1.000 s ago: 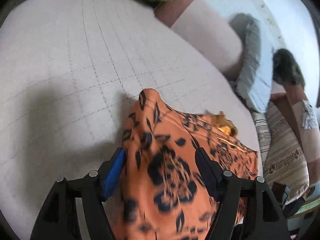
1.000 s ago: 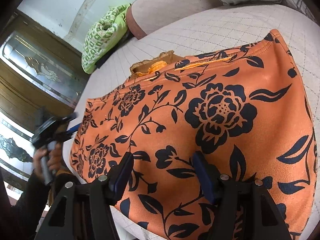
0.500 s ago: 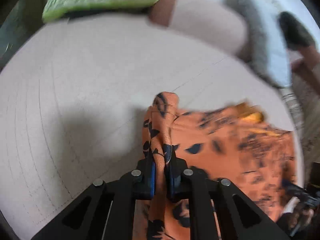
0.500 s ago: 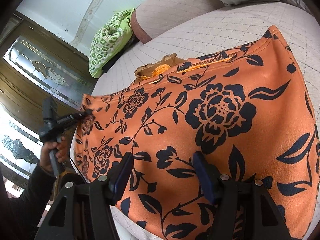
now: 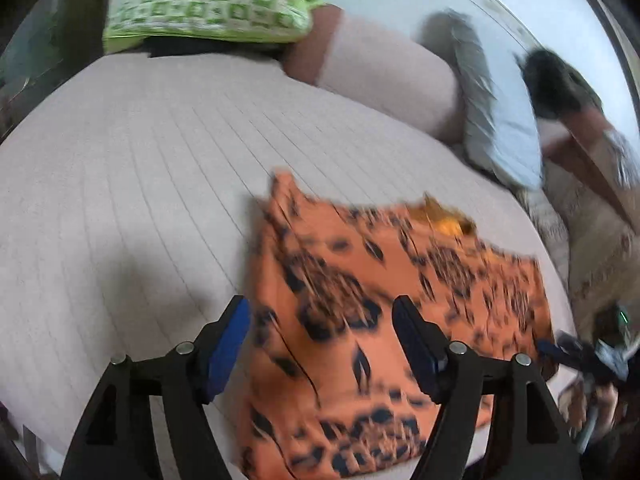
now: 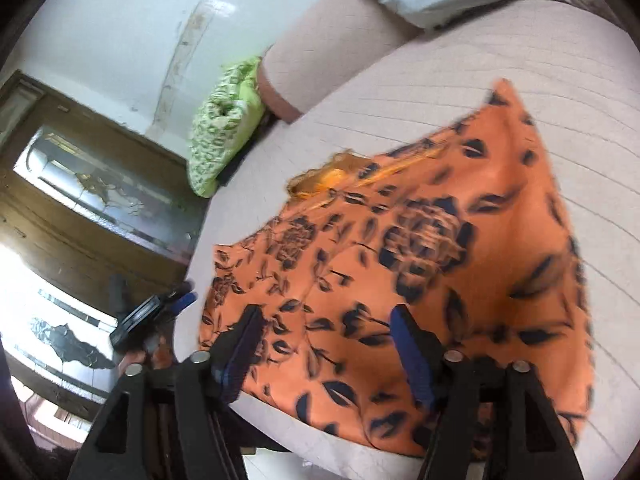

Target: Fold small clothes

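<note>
An orange garment with a black flower print (image 5: pixel 384 308) lies spread on the pale quilted cushion (image 5: pixel 140 184); it also shows in the right wrist view (image 6: pixel 432 264). A yellow-orange lace edge (image 5: pixel 444 216) peeks out at its far side. My left gripper (image 5: pixel 322 342) is open and empty, its fingers straddling the near left part of the cloth. My right gripper (image 6: pixel 326 350) is open and empty above the cloth's near edge. The left gripper also shows in the right wrist view (image 6: pixel 160 308), just off the cloth's left corner.
A green patterned pillow (image 5: pixel 208 8) lies at the back of the cushion (image 6: pixel 520 64). A pale bolster (image 5: pixel 384 76) and a grey pillow (image 5: pixel 492 128) lie behind. A wooden door with glass (image 6: pixel 84 188) stands to the left. Striped bedding (image 5: pixel 600 248) lies at the right.
My left gripper shut on the cloth's left corner, then let go and opened. The cloth now lies flatter. My right gripper stayed open and drew back a little.
</note>
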`<act>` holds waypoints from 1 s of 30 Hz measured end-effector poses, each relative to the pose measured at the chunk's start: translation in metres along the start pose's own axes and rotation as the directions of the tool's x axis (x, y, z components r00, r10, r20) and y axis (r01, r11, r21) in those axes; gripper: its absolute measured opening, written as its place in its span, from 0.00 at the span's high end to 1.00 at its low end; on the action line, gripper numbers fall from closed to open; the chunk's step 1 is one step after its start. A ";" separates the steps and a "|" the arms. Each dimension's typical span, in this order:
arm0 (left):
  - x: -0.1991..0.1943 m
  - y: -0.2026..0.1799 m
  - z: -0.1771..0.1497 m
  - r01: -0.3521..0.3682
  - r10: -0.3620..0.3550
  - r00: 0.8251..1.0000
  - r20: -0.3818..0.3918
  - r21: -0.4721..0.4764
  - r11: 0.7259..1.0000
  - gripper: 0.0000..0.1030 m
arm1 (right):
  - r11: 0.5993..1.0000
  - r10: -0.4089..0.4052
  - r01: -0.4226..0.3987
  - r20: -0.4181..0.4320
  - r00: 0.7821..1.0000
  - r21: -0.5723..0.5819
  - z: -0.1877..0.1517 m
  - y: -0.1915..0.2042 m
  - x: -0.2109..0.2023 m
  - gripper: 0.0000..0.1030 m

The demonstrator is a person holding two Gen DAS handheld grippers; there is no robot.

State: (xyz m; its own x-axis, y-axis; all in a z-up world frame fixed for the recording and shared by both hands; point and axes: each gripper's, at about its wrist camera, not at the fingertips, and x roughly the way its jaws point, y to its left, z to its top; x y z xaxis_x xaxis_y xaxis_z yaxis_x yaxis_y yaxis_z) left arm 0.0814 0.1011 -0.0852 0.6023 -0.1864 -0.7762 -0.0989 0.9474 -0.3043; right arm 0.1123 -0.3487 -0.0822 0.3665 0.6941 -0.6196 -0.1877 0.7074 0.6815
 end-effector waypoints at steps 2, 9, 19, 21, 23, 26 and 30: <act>0.026 -0.006 -0.015 -0.074 0.079 0.993 -0.089 0.064 0.995 0.26 | 0.995 -0.067 0.071 -0.063 0.996 0.065 -0.003 -0.023 0.011 0.30; 0.005 -0.022 -0.025 -0.132 0.132 0.991 0.000 0.062 0.989 0.26 | 0.991 -0.025 0.006 0.134 0.991 0.136 -0.009 -0.012 -0.055 0.29; 0.012 -0.103 -0.045 -0.099 0.083 0.994 0.077 0.232 0.968 0.26 | 0.852 -0.103 -0.028 0.221 0.970 0.522 -0.090 -0.064 -0.063 0.28; 0.028 -0.113 -0.052 -0.132 0.117 0.991 0.070 0.260 0.956 0.26 | 0.808 -0.106 -0.045 0.221 0.970 0.587 -0.090 -0.074 -0.054 0.28; 0.048 -0.115 -0.058 -0.159 0.158 0.987 0.022 0.272 0.949 0.26 | 0.814 -0.118 -0.038 0.229 0.966 0.580 -0.085 -0.076 -0.046 0.28; 0.047 -0.118 -0.062 -0.180 0.180 0.983 0.027 0.300 0.937 0.26 | 0.807 -0.190 0.022 0.225 0.956 0.590 -0.076 -0.081 -0.043 0.37; 0.021 -0.124 -0.061 -0.119 0.100 0.992 0.080 0.286 0.951 0.26 | 0.824 -0.279 0.153 0.156 0.948 0.546 -0.070 -0.077 -0.046 0.57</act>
State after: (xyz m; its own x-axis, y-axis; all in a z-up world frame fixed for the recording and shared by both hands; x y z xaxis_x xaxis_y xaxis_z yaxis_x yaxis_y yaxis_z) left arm 0.0580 -0.0360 -0.0971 0.6505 -0.0693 -0.7564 0.0610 0.9974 -0.0390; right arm 0.0458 -0.4258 -0.1334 0.5414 0.4398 -0.7165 0.3988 0.6159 0.6794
